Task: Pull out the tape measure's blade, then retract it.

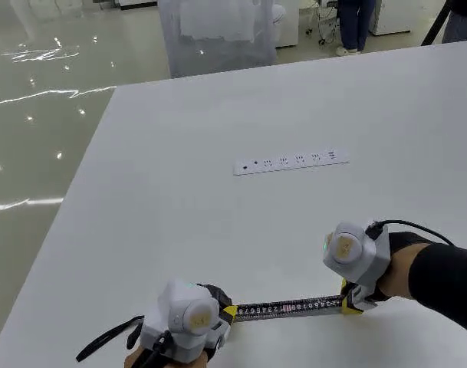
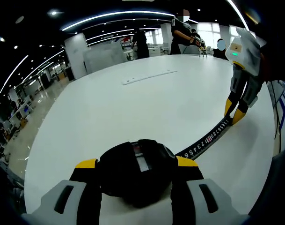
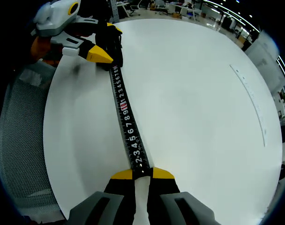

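A black tape measure case (image 2: 136, 168) sits clamped between the yellow-tipped jaws of my left gripper (image 2: 137, 164), low at the table's near edge (image 1: 189, 316). Its dark blade (image 1: 287, 308) with white numbers runs flat over the white table to my right gripper (image 1: 353, 300). The right gripper (image 3: 141, 174) is shut on the blade's end, and the blade (image 3: 126, 119) stretches away from it toward the case (image 3: 112, 44). In the left gripper view the blade (image 2: 208, 139) leads off right to the other gripper (image 2: 236, 112).
A white power strip (image 1: 291, 162) lies mid-table, beyond both grippers. The table's left edge (image 1: 68, 211) drops to a glossy floor. People stand at the far side (image 2: 182, 33). A grey mesh chair (image 3: 20, 154) is beside the near edge.
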Demonstrator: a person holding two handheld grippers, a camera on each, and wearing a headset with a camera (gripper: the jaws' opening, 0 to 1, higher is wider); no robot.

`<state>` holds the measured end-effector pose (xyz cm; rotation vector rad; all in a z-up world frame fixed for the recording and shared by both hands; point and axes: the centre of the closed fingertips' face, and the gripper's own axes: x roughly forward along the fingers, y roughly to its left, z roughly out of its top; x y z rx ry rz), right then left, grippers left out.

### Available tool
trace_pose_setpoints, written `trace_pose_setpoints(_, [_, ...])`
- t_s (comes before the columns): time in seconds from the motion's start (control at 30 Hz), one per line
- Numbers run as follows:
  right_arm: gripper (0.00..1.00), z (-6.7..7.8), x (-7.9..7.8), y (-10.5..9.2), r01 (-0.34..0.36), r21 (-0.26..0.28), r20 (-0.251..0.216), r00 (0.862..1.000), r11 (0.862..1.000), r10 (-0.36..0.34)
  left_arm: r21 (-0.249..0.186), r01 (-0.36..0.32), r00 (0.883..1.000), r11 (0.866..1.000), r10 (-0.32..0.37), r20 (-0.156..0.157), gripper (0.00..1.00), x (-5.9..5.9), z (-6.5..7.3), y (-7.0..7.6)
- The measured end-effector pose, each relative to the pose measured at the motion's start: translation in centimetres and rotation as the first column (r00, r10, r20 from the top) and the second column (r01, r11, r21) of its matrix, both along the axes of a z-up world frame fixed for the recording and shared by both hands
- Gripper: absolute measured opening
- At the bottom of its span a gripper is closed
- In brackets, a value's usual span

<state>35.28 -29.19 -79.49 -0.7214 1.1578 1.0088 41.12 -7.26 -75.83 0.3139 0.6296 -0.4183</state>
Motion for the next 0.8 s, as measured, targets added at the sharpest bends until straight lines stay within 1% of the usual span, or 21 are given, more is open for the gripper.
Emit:
trace_pose_setpoints(0.07, [0.03, 0.0, 0.0, 0.0, -0.003, -0.002, 0.000, 1.000, 1.000, 0.003, -0.006, -0.008, 1.000, 1.000, 0.008, -0.005, 0.55, 0.0, 0.0, 0.0])
trace_pose_setpoints(0.23, [0.03, 0.0, 0.1, 0.2, -0.003, 0.005, 0.005, 1.000, 1.000, 0.003, 0.006, 0.000, 1.000, 1.000, 0.000, -0.004, 0.55, -0.1, 0.0, -0.1])
trace_pose_setpoints(0.27, [0.03, 0.0, 0.1, 0.3, -0.001, 0.008, 0.007, 1.000, 1.000, 0.001, 0.013, 0.005, 1.000, 1.000, -0.005, 0.001, 0.55, -0.1, 0.0, -0.1])
trace_pose_setpoints(0.3, [0.03, 0.0, 0.1, 0.3, 0.000, 0.009, 0.006, 1.000, 1.000, 0.000, 0.011, 0.003, 1.000, 1.000, -0.003, 0.000, 0.55, -0.1, 0.0, -0.1])
trace_pose_setpoints(0.53, [0.03, -0.1, 0.3, 0.6, -0.029, 0.005, 0.002, 1.000, 1.000, 0.029, 0.014, 0.009, 1.000, 1.000, -0.009, -0.007, 0.55, -0.1, 0.0, -0.1])
trace_pose_setpoints(0.8, [0.02, -0.2, 0.4, 1.1, -0.022, 0.011, 0.001, 1.000, 1.000, 0.022, 0.014, 0.010, 1.000, 1.000, -0.009, -0.008, 0.55, -0.2, 0.0, -0.2])
